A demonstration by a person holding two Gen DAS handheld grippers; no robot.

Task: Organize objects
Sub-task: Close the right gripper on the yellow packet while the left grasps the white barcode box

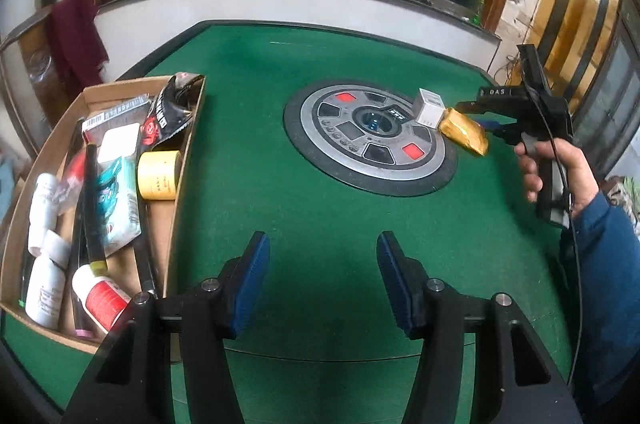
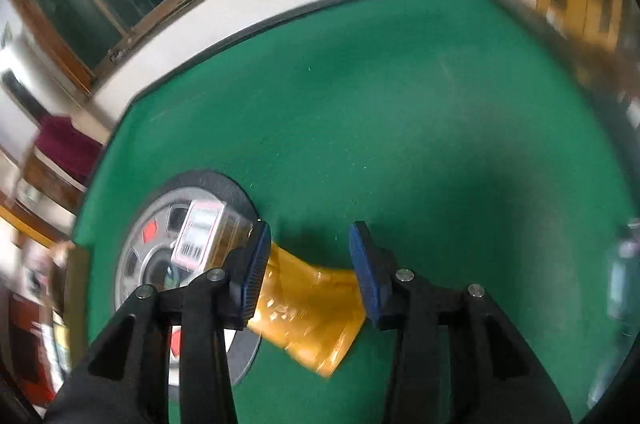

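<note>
A crumpled gold foil packet [image 2: 308, 304] lies between the blue pads of my right gripper [image 2: 310, 226], whose jaws stand apart; it looks loose, a little above the felt. From the left wrist view the same packet [image 1: 466, 132] hangs at the tip of the right gripper [image 1: 476, 114], by the edge of the round grey disc [image 1: 400, 176]. A small white box [image 1: 430, 108] stands on that disc, just left of the packet. My left gripper [image 1: 322, 280] is open over bare green felt with nothing between its pads.
A cardboard box [image 1: 182, 184] at the left holds several items: white bottles, a yellow tape roll [image 1: 158, 174], pouches and a black stick. A hand in a blue sleeve [image 1: 560, 168] holds the right gripper. The green table [image 1: 280, 216] ends at a dark rim under the windows.
</note>
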